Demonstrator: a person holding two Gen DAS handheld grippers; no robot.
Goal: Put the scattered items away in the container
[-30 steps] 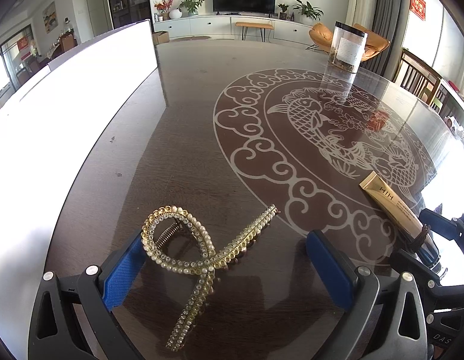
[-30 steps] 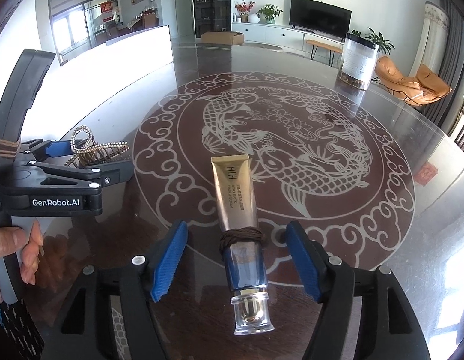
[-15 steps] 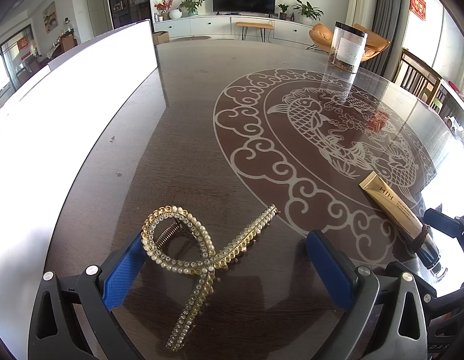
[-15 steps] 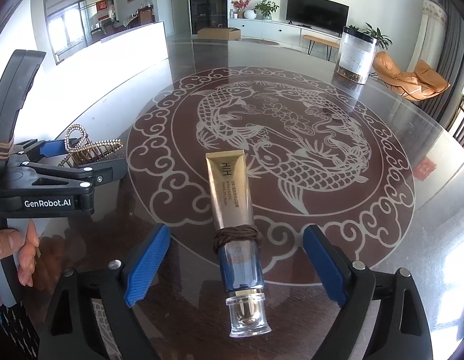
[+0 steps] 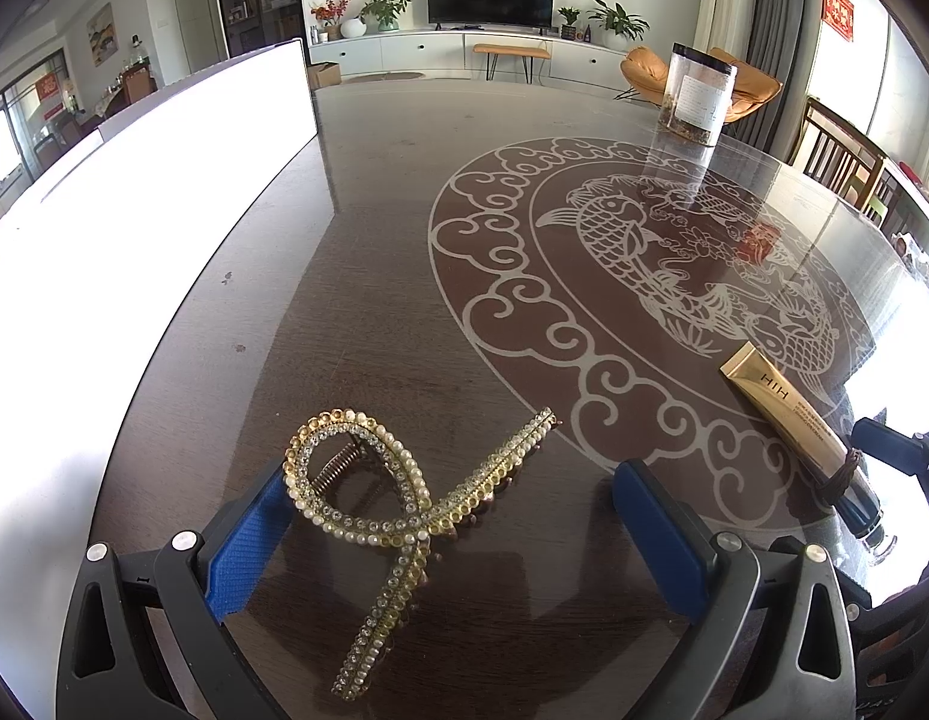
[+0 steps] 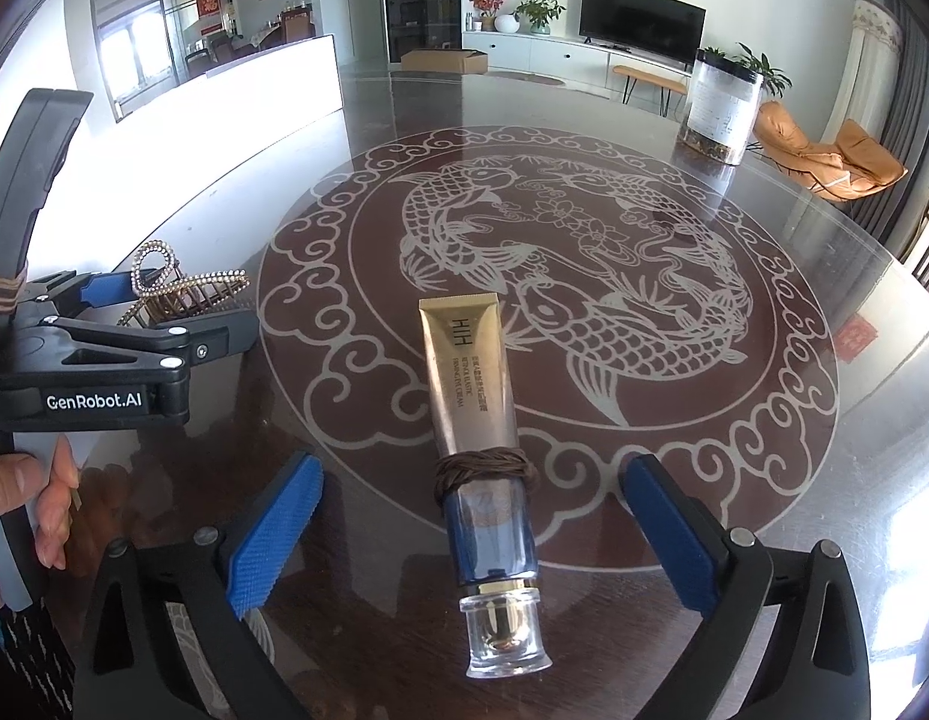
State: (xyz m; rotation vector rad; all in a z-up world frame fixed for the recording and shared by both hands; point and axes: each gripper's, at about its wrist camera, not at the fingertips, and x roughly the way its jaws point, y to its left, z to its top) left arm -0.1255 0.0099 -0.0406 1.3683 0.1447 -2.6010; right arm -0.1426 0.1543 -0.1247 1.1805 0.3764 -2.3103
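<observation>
A: The dark glass tabletop (image 6: 584, 138) with its carp pattern runs back toward a living room. The white container (image 5: 164, 192) stands along the left edge.

B: And the items?

A: The hair clip (image 5: 404, 498) lies between the blue pads of the left tool (image 5: 458, 534), which stands wide and grips nothing. The tube (image 6: 473, 396), a hair tie (image 6: 485, 465) wound round it, lies between the fingers of the right tool (image 6: 464, 540), cap toward the camera. Those jaws are opening, and neither pad touches the tube.

B: So how should the grasp go?

A: Probably each tool should lower until its pads straddle the item. The right should close across the tube's blue neck, near the tie, where it looks stiffest. The left should pinch the clip's crossing point, not a loose beaded end, or it may swing.
</observation>
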